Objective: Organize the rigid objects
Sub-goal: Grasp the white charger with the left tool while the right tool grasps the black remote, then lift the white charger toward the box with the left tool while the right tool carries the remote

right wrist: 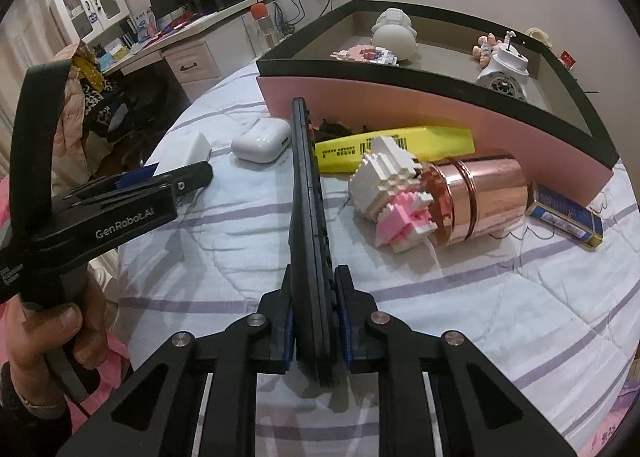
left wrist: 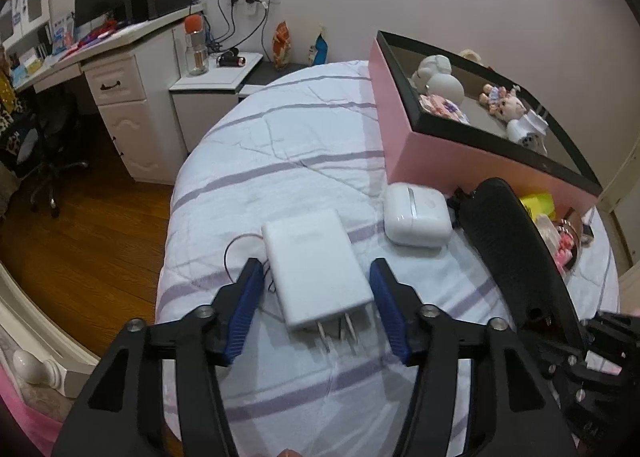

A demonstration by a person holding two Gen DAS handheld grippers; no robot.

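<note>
My left gripper [left wrist: 316,273] is open, its blue pads on either side of a white power adapter [left wrist: 316,269] lying on the striped bed, prongs toward me. A white earbud case [left wrist: 416,215] lies just beyond. My right gripper [right wrist: 316,317] is shut on a black remote control [right wrist: 308,193], held on edge above the bed; it also shows in the left wrist view [left wrist: 516,253]. The pink storage box [right wrist: 400,97] with a black rim stands behind, holding a white figurine [right wrist: 394,33] and small dolls.
On the bed by the box lie a yellow pack [right wrist: 400,145], a pink-white brick figure [right wrist: 392,197], a copper tin [right wrist: 480,193] and a blue box [right wrist: 564,217]. A desk [left wrist: 120,69] and nightstand [left wrist: 212,85] stand left; wooden floor lies below.
</note>
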